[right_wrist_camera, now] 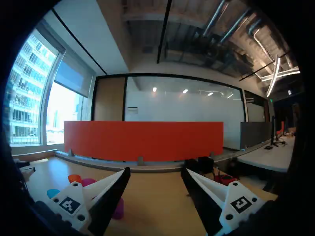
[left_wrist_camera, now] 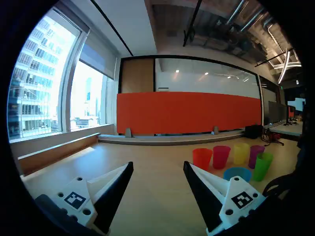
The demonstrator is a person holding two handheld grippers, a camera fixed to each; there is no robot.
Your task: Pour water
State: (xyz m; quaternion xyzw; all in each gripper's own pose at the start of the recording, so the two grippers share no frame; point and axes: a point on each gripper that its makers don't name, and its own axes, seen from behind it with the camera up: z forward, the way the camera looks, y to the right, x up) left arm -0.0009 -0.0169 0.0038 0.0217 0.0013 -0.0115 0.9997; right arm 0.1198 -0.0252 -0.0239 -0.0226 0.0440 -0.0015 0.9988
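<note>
One wide window (left_wrist_camera: 35,82) with tall buildings outside fills the left of the left gripper view. Below it a long pale wooden tabletop (left_wrist_camera: 118,153) runs back to an orange partition (left_wrist_camera: 189,112) standing across its far edge.

Over the wood, the left gripper (left_wrist_camera: 158,164) hovers with its jaws spread wide and nothing between them. In the right gripper view, the right gripper (right_wrist_camera: 155,169) is spread in the same way, also holding nothing, above bare table.

Six plastic cups stand clustered on the table, ahead and to the right of the left gripper, well clear of its fingers. The red cup (left_wrist_camera: 202,157), magenta cup (left_wrist_camera: 221,155), yellow cup (left_wrist_camera: 241,152) and purple cup (left_wrist_camera: 255,155) stand in a row. The green cup (left_wrist_camera: 262,165) and the low blue cup (left_wrist_camera: 237,173) sit nearer. All are upright; what they hold cannot be told.

In the right gripper view some of the cups peek out low on the left, partly hidden behind that gripper's left finger.
</note>
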